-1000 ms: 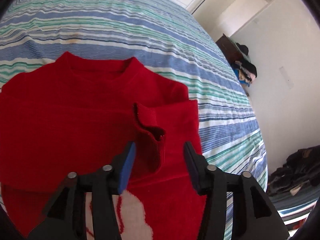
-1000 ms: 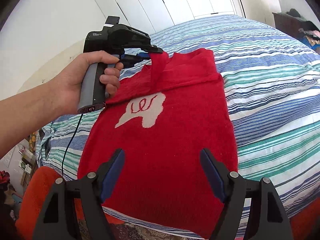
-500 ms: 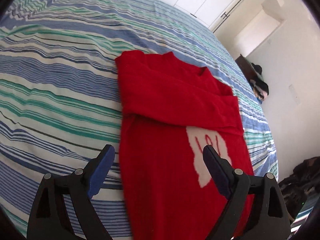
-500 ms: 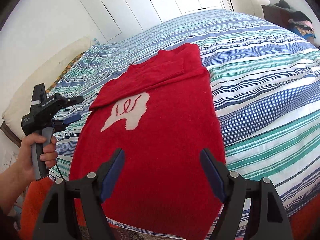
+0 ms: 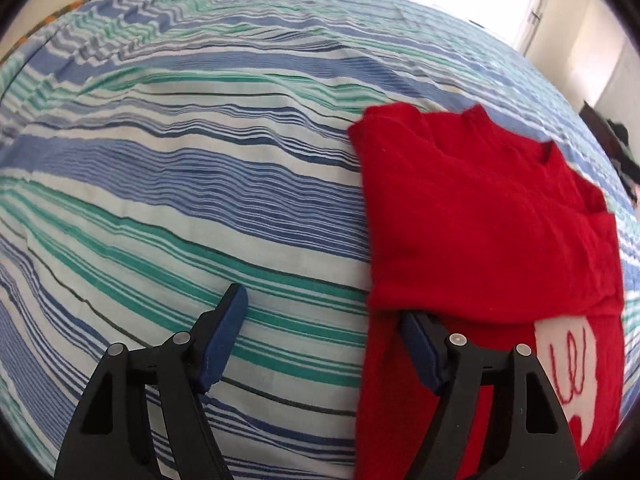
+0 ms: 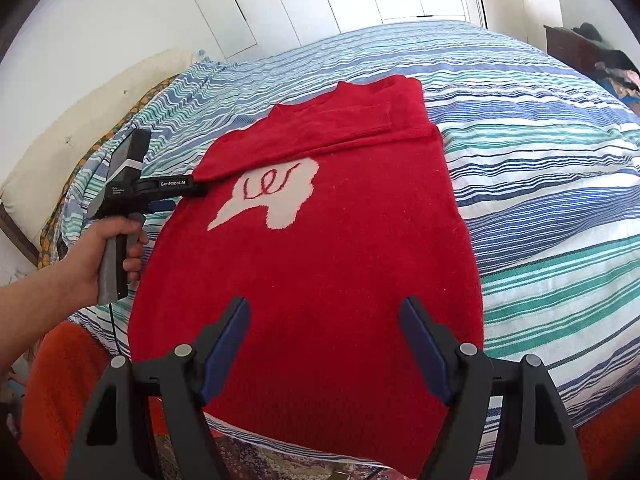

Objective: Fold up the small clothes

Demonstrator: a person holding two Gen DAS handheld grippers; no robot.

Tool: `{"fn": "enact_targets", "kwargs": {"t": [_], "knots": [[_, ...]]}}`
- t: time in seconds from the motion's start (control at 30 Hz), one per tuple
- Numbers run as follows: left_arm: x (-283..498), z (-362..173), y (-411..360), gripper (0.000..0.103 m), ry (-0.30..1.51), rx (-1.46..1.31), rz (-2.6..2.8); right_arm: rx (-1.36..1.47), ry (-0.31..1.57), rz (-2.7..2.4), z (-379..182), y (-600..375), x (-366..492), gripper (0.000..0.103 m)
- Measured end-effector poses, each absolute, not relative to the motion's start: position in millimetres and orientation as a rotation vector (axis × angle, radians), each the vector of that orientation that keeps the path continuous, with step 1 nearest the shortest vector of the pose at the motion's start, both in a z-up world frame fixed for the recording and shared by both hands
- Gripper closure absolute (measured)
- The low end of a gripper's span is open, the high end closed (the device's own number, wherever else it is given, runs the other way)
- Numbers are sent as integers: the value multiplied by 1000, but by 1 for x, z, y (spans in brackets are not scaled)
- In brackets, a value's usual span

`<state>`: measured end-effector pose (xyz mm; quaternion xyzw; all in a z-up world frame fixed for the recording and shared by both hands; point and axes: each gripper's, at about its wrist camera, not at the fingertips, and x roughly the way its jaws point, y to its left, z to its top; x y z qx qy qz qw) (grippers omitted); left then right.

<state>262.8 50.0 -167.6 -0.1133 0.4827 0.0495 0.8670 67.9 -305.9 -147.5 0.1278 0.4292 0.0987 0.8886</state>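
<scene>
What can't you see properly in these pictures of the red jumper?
- Red knitted sweater: near hem hidden behind the right gripper, right wrist view.
- White patch: cut off by the lens edge, left wrist view.
- Left gripper, closing: one fingertip tucked under the folded sleeve.

A red sweater [image 6: 320, 264] lies flat on a striped bedspread [image 6: 540, 184], its hem at the near edge of the bed and its neckline at the far end. A sleeve is folded across the chest, just above a white patch [image 6: 268, 200] with red script. The right gripper [image 6: 325, 344] hovers over the near hem, jaws wide apart with nothing between them. At the left, a hand [image 6: 100, 252] holds the left gripper [image 6: 196, 194] at the sweater's left edge, beside the folded sleeve's end, its jaws closing.
</scene>
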Motion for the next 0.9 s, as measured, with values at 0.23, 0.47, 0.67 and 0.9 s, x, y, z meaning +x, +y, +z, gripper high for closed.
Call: {"fn": "enact_targets", "kwargs": {"t": [0.23, 0.47, 0.67, 0.9], "knots": [[238, -172, 66, 37, 999, -252, 63, 311, 897, 199, -152, -316, 74, 26], [177, -152, 74, 19, 978, -299, 10, 326, 883, 202, -148, -319, 74, 26], [123, -115, 45, 19, 887, -322, -146, 270, 860, 188, -139, -318, 75, 26], [78, -138, -34, 18, 1000, -118, -439, 201, 910, 277, -137, -309, 81, 16]]}}
